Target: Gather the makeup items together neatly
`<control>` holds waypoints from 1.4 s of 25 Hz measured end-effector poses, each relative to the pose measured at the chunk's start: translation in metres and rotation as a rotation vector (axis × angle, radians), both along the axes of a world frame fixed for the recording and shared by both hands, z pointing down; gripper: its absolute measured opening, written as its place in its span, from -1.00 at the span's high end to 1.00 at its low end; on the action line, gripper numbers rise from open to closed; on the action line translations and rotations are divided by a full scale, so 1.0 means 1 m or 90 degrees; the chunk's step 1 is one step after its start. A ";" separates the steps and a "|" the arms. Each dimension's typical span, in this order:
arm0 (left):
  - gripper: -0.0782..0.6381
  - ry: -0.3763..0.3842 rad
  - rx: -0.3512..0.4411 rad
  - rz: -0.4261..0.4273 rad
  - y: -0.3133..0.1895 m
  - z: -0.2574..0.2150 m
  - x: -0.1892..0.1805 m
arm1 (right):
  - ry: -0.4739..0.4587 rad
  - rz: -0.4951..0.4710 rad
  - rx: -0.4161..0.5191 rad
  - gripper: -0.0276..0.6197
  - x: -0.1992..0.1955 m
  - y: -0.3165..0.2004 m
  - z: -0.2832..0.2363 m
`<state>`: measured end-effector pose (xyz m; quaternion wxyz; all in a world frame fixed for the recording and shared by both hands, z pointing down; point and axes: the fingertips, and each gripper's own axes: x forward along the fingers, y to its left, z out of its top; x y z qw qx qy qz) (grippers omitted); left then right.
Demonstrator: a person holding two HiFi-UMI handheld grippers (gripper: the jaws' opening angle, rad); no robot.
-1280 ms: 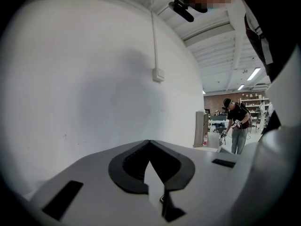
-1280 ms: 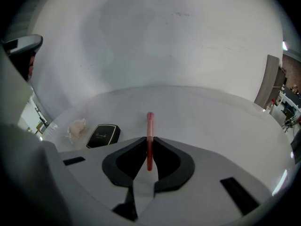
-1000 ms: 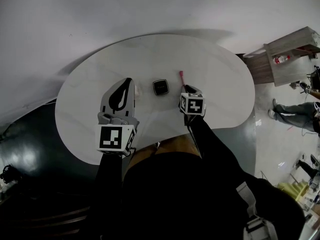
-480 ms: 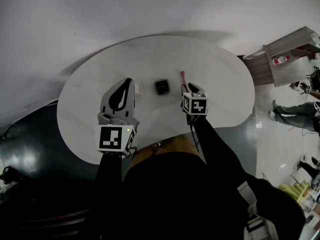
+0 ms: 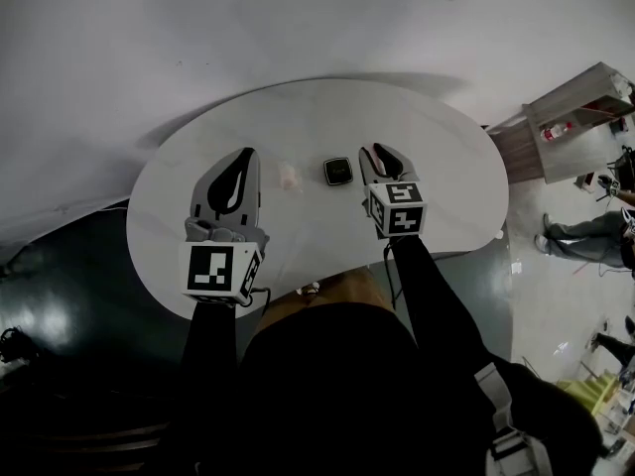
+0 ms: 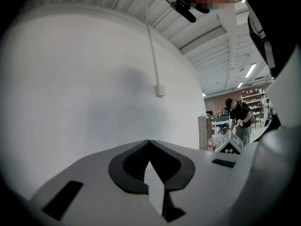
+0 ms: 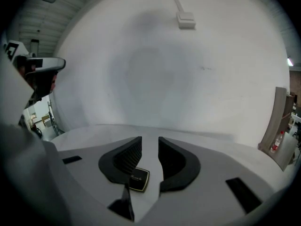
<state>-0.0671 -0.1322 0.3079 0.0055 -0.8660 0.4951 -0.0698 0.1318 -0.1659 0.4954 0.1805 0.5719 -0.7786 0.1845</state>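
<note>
A small black square compact (image 5: 338, 173) lies on the round white table (image 5: 198, 157), and the right gripper view shows it low between the jaws (image 7: 138, 179). Left of it sits a small pale pink item (image 5: 290, 177). My right gripper (image 5: 378, 149) hovers just right of the compact. Its jaws stand apart with nothing between the pads (image 7: 149, 142). The pink stick is hidden from view. My left gripper (image 5: 245, 153) is left of the pale item, its jaw tips meeting, empty (image 6: 149, 142).
A wooden cabinet (image 5: 573, 115) with a red-capped bottle (image 5: 558, 129) stands off the table's right side. A person's legs (image 5: 585, 232) are on the floor beyond it. Dark floor lies left of the table. A white wall rises behind.
My right gripper has moved forward and now covers the spot where the pink stick lay. Its jaws have parted. The left gripper edged forward slightly.
</note>
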 end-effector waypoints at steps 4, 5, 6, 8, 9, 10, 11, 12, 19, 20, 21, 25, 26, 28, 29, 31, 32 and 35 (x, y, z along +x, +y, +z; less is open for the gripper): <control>0.74 -0.004 0.014 -0.019 0.010 -0.007 -0.025 | -0.014 -0.031 0.064 0.53 -0.030 0.009 -0.040; 0.74 -0.003 0.015 -0.022 0.014 -0.008 -0.030 | -0.017 -0.037 0.079 0.53 -0.036 0.012 -0.049; 0.74 -0.003 0.017 -0.024 0.018 -0.008 -0.035 | -0.019 -0.042 0.094 0.53 -0.041 0.016 -0.058; 0.74 -0.007 0.020 -0.027 0.027 -0.008 -0.042 | -0.023 -0.053 0.123 0.54 -0.051 0.024 -0.074; 0.74 -0.008 0.022 -0.028 0.031 -0.008 -0.045 | -0.024 -0.060 0.134 0.55 -0.055 0.029 -0.081; 0.74 -0.008 0.022 -0.030 0.035 -0.009 -0.047 | -0.024 -0.067 0.145 0.55 -0.059 0.033 -0.087; 0.74 -0.007 0.023 -0.033 0.038 -0.009 -0.049 | -0.023 -0.074 0.154 0.55 -0.063 0.037 -0.093; 0.74 -0.007 0.023 -0.036 0.040 -0.009 -0.050 | -0.021 -0.082 0.164 0.56 -0.066 0.041 -0.099; 0.74 -0.012 0.039 -0.050 0.051 -0.019 -0.035 | 0.021 -0.143 0.228 0.56 -0.074 0.059 -0.124; 0.74 -0.014 0.042 -0.054 0.052 -0.021 -0.031 | 0.020 -0.153 0.240 0.56 -0.075 0.060 -0.130; 0.74 -0.015 0.044 -0.058 0.052 -0.024 -0.027 | 0.014 -0.164 0.252 0.58 -0.077 0.062 -0.138; 0.74 -0.008 0.054 -0.068 0.058 -0.032 -0.006 | -0.014 -0.193 0.285 0.73 -0.073 0.068 -0.162; 0.74 -0.008 0.058 -0.065 0.059 -0.033 0.000 | -0.016 -0.197 0.292 0.73 -0.071 0.067 -0.166; 0.74 -0.004 0.066 -0.058 0.059 -0.036 0.012 | -0.023 -0.202 0.303 0.73 -0.066 0.065 -0.174; 0.74 -0.003 0.068 -0.057 0.059 -0.037 0.018 | -0.028 -0.205 0.307 0.73 -0.063 0.065 -0.177; 0.74 -0.005 0.071 -0.058 0.059 -0.038 0.031 | -0.038 -0.211 0.312 0.74 -0.054 0.065 -0.181; 0.74 -0.007 0.074 -0.059 0.059 -0.037 0.037 | -0.043 -0.212 0.314 0.75 -0.049 0.064 -0.182; 0.74 -0.022 0.082 -0.055 0.057 -0.035 0.053 | -0.051 -0.217 0.321 0.77 -0.038 0.061 -0.184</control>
